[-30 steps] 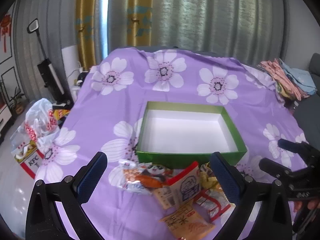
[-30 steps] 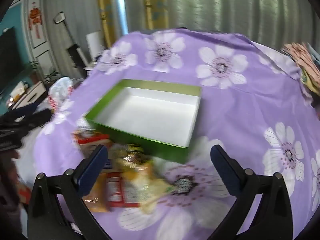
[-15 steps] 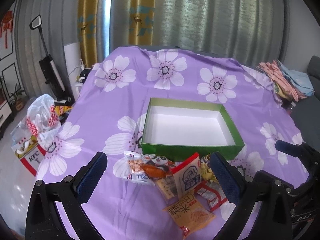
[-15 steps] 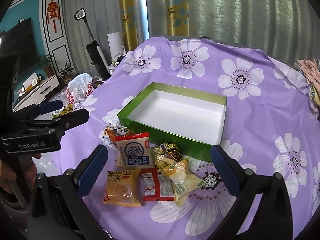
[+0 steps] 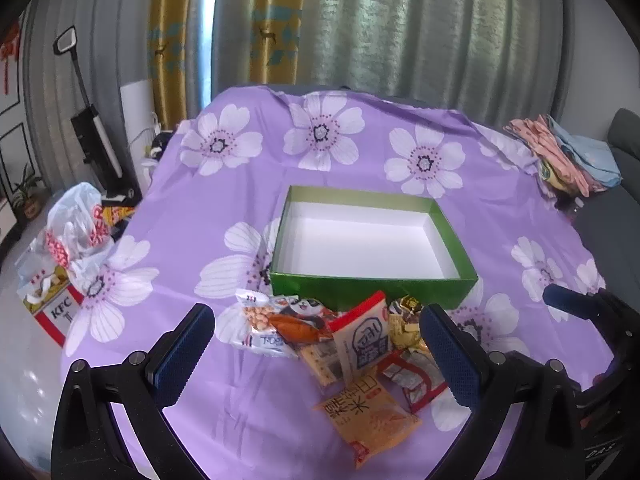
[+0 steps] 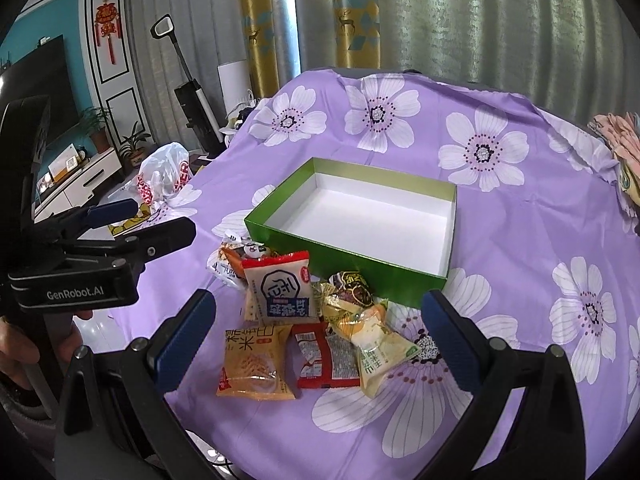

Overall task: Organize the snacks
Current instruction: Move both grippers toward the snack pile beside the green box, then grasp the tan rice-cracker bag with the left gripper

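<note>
Across the whole table, a purple cloth with white flowers (image 5: 360,160) (image 6: 520,240), draped to the edges. Near its middle, a green box with a white inside (image 5: 372,276) (image 6: 352,256), lidless, nothing in it. Off the table on the floor side, a white and red plastic bag (image 5: 76,232) (image 6: 164,176) above a KFC carton (image 5: 56,312); at the far right edge, a pile of folded clothes (image 5: 560,156). Just in front of the box's near wall, a heap of snack packets, some overlapping: a white packet with a panda print (image 5: 272,320) at the left end, a red-topped white packet (image 5: 364,340) (image 6: 280,292) leaning over others, an orange packet (image 5: 368,412) (image 6: 254,360) nearest the cameras, a red and white packet (image 5: 412,372) (image 6: 324,356) beside it, a yellow-green packet (image 6: 372,344) and a dark gold-printed wrapper (image 5: 404,312) (image 6: 352,284) close to the box wall. None inside the box. Left gripper (image 5: 316,356) (image 6: 136,220) held above the near edge, jaws spread wide, nothing between the blue pads, packets visible through the gap. Right gripper (image 6: 316,344) likewise wide apart and holding nothing, over the heap; in the left view only its fingers (image 5: 560,300) in sight at the right edge.
</note>
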A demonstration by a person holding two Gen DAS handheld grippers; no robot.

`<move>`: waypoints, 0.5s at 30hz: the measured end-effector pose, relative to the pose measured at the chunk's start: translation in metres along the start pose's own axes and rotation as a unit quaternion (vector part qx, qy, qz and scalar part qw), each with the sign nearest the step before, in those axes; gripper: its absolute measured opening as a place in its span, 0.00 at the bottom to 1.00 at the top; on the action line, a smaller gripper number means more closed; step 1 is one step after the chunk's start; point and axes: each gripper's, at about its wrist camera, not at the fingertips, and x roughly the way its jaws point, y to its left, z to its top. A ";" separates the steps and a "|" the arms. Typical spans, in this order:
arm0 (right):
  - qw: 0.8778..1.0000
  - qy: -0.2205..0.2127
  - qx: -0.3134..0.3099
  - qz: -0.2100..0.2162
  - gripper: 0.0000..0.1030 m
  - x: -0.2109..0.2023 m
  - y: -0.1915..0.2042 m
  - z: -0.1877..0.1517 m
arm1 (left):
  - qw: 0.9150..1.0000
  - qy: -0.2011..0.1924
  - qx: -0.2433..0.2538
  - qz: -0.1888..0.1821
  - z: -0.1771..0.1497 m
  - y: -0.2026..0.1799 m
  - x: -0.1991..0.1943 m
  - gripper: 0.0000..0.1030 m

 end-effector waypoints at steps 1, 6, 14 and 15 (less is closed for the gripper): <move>1.000 0.001 0.001 0.000 1.00 0.000 0.000 0.000 | 1.000 0.002 -0.001 -0.003 -0.001 -0.001 0.001 0.99; 1.000 0.005 0.005 0.003 1.00 0.000 -0.003 -0.005 | 1.000 0.009 -0.002 -0.011 -0.004 -0.002 0.003 0.99; 0.999 0.026 0.014 0.013 1.00 0.009 -0.005 -0.019 | 0.998 0.046 -0.021 -0.049 -0.019 0.001 0.019 0.99; 0.999 0.031 0.016 0.016 1.00 0.011 -0.005 -0.022 | 0.997 0.056 -0.024 -0.051 -0.023 0.002 0.023 0.99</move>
